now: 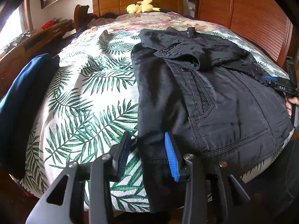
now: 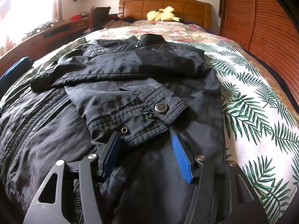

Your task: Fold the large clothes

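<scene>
Bed: a wide bedspread [image 1: 89, 85] printed with green leaves, with a flowered cover further up toward the wooden headboard [image 1: 138, 0].
Soft toy: a yellow plush [image 1: 142, 6] lies by the headboard, well away from the work.
Left edge: a blue and dark cloth [image 1: 24, 100] lies over the side of the bed, apart from the jacket.
Furniture: a wooden desk [image 2: 56, 29] under the bright window, and a slatted wooden wardrobe [image 2: 261, 24] along the right side.
Jacket: a black jacket [image 1: 214, 97] lies front up on the near right part of the bed, collar toward the headboard, zip closed, both sleeves folded across the chest.
Sleeve cuff: the cuff [image 2: 149, 115] with its snap button lies on the jacket body, just ahead of the right gripper.
Left gripper: the left gripper [image 1: 147, 149] is at the jacket's lower left edge, jaws partly apart; the edge lies between them, but the pads do not press on it.
Right gripper: the right gripper [image 2: 147, 149] rests over the jacket's lower right part, jaws apart, clamping nothing, loose fabric beneath them.
Person: a hand [image 1: 291, 104] at the far right holds the right gripper's handle.
</scene>
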Tool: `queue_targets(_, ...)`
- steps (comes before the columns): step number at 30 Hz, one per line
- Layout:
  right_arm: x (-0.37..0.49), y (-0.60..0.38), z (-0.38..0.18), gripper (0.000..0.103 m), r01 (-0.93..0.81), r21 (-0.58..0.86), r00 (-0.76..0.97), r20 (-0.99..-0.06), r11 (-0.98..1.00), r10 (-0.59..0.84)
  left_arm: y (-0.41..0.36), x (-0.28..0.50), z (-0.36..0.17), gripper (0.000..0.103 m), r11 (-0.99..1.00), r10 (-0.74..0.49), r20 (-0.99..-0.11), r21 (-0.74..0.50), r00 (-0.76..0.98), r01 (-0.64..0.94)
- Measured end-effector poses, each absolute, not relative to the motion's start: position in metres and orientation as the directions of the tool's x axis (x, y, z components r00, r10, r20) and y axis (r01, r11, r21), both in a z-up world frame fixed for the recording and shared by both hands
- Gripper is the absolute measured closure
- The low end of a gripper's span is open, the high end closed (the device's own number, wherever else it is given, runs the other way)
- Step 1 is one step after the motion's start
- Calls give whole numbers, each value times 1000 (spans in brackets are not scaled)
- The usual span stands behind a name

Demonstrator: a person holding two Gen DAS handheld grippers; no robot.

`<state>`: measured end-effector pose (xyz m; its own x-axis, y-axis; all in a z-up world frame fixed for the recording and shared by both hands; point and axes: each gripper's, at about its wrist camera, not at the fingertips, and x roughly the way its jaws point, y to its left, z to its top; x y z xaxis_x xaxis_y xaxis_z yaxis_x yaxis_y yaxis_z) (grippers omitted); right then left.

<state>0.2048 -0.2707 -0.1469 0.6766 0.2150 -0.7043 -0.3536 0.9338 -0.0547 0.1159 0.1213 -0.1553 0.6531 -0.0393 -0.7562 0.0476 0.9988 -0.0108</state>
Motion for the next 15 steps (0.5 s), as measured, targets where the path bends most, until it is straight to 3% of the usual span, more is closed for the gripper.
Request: queue_targets(15,147,-299,-119,43,-303,-115,674,-728,946,127,123,114,-160,64,998,-55,-731,-39,680,40)
